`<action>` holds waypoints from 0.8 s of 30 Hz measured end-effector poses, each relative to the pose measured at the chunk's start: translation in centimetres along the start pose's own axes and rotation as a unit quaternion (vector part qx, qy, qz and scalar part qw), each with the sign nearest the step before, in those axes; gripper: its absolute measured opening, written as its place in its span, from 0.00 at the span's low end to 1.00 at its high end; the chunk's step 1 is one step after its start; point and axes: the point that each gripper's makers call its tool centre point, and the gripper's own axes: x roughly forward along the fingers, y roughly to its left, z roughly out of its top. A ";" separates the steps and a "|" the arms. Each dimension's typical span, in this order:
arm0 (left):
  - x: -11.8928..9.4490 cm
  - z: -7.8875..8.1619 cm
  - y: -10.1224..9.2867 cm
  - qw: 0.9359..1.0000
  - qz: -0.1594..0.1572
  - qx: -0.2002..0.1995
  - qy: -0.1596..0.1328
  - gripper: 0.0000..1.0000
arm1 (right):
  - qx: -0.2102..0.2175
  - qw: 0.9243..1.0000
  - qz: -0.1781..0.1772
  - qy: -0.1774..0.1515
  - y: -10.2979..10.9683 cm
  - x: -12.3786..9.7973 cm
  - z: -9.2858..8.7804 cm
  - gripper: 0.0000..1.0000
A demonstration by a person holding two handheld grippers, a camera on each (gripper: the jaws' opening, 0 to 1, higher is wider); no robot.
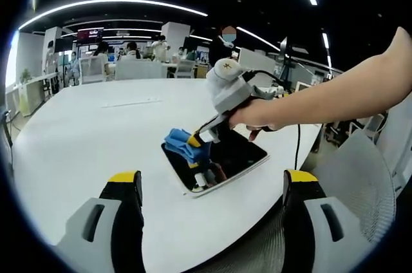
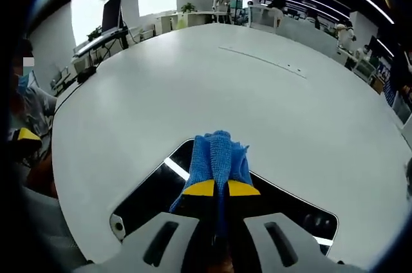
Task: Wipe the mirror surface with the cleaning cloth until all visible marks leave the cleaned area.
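A flat mirror with a white frame lies on the white table. In the left gripper view a blue cleaning cloth rests on the mirror's left end, held by my right gripper, which a hand carries in from the right. In the right gripper view the same cloth is pinched between the yellow-tipped jaws of my right gripper and pressed onto the dark mirror. My left gripper hovers open in front of the mirror, holding nothing.
A grey mesh chair stands at the table's right edge. Desks, monitors and seated people fill the far room. A person sits at the left of the right gripper view. The table stretches wide beyond the mirror.
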 end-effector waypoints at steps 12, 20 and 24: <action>-0.1 0.2 -0.1 1.000 -0.007 -0.007 -0.005 0.90 | 0.013 1.000 0.004 -0.005 0.6 -0.4 -0.2 0.00; 0.0 0.3 -0.1 1.000 -0.008 -0.010 -0.010 0.93 | 0.005 1.000 0.009 -0.001 1.9 -1.6 -1.0 0.00; 0.1 0.2 -0.2 1.000 -0.009 -0.007 -0.006 0.93 | 0.009 1.000 0.014 -0.001 2.3 -2.2 -1.4 0.00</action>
